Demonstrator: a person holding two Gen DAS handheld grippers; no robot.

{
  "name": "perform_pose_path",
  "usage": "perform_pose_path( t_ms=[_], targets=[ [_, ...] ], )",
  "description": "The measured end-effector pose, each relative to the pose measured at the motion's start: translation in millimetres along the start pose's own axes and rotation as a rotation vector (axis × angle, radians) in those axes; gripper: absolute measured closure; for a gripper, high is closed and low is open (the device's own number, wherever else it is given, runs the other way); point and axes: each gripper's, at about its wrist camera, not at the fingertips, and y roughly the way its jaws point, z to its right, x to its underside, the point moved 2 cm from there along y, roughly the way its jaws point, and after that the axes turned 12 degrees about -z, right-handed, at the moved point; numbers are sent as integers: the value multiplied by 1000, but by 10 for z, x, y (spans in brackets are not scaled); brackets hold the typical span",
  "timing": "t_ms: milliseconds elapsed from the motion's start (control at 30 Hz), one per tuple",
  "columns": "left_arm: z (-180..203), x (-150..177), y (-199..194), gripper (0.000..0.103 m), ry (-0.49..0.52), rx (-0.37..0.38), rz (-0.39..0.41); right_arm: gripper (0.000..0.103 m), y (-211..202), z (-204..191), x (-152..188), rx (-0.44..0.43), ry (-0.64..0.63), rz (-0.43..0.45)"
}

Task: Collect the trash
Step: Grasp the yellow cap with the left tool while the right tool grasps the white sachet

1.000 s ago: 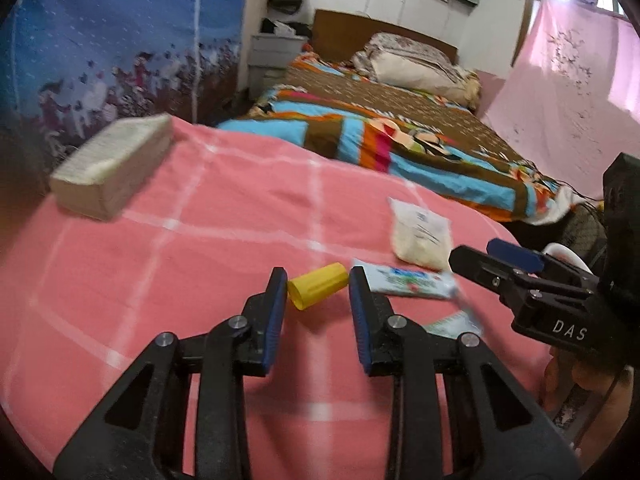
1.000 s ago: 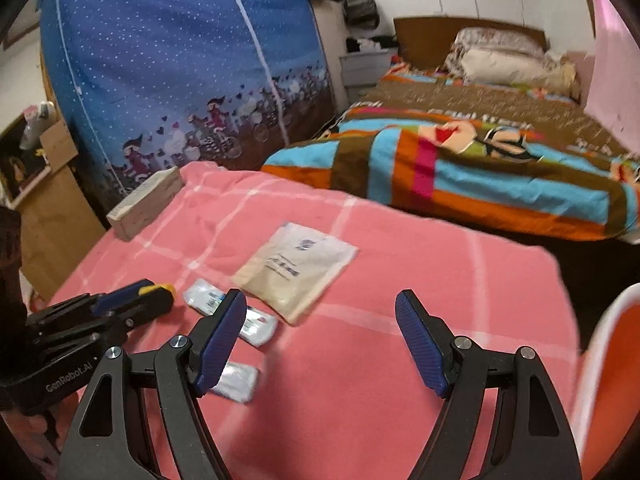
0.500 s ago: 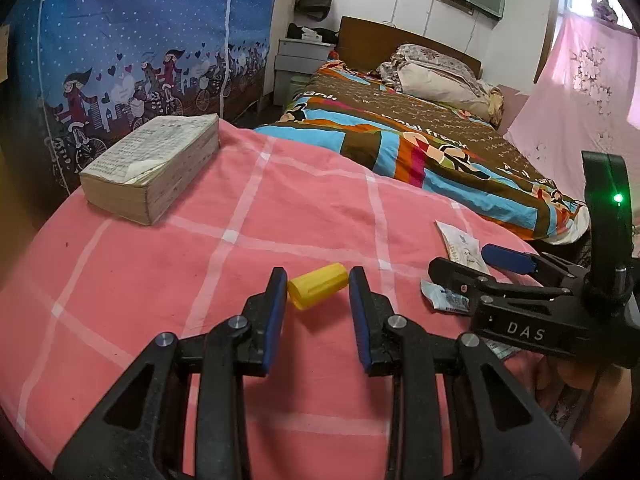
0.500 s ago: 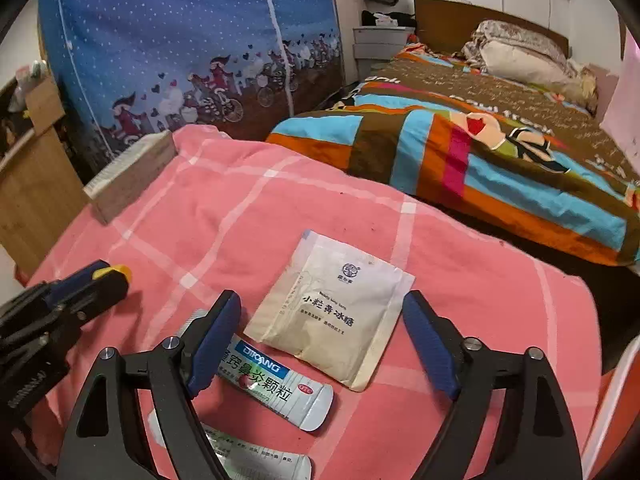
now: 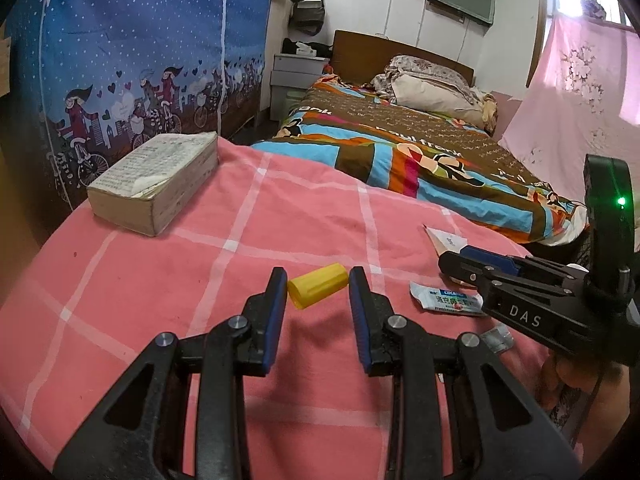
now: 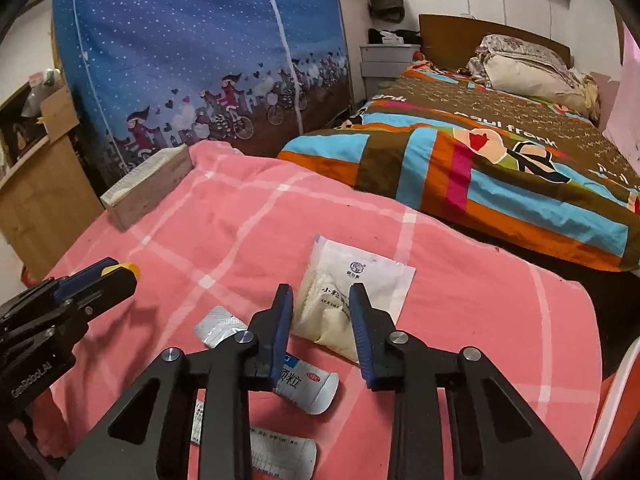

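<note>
Left gripper (image 5: 318, 286) grips yellow cap (image 5: 318, 289); right gripper (image 6: 322, 312), "DAS"-marked, narrowed since earlier over white sachet (image 6: 356, 296).

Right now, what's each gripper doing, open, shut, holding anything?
Left gripper: shut on the yellow cap.
Right gripper: jaws narrowed over the white sachet; grip cannot be told.

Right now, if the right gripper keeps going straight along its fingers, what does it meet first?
Most likely the white powder sachet: the right gripper is aimed at it, jaws straddling its near part. Whether the fingertips already touch it is unclear.
</note>
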Motion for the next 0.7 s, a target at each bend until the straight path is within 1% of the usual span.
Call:
perform_pose_path(
  t_ms=[100,133,167,200,233,267,400,467,533,600,700],
  targets=[
    [-33,1,16,68,-13,6,-8,76,-2,32,-1,-16,15,0],
    [-37,5,21,68,-17,8,-10,74,-2,33,3,-17,17,-1],
    [-49,3,30,68,-22,10,-15,63,0,36,2,-8,21,-5],
    [-60,4,40,68,-28,12,-20,55,-2,41,9,12,28,-8],
    [-65,7,47,68,-32,15,-24,42,4,51,12,36,37,-14],
    [-73,9,54,68,-35,18,-27,38,11,68,11,42,47,-19],
    [-78,16,63,68,-46,24,-33,37,50,116,4,26,65,-43],
    [-91,14,80,68,-52,27,-40,33,104,92,-4,32,51,-70],
    [-100,15,94,68,-56,30,-47,30,126,65,4,46,38,-81],
    [-111,18,104,68,-61,32,-50,30,143,78,14,38,38,-86],
    [-118,23,116,68,-66,31,-55,38,143,116,25,16,52,-83]
  ],
)
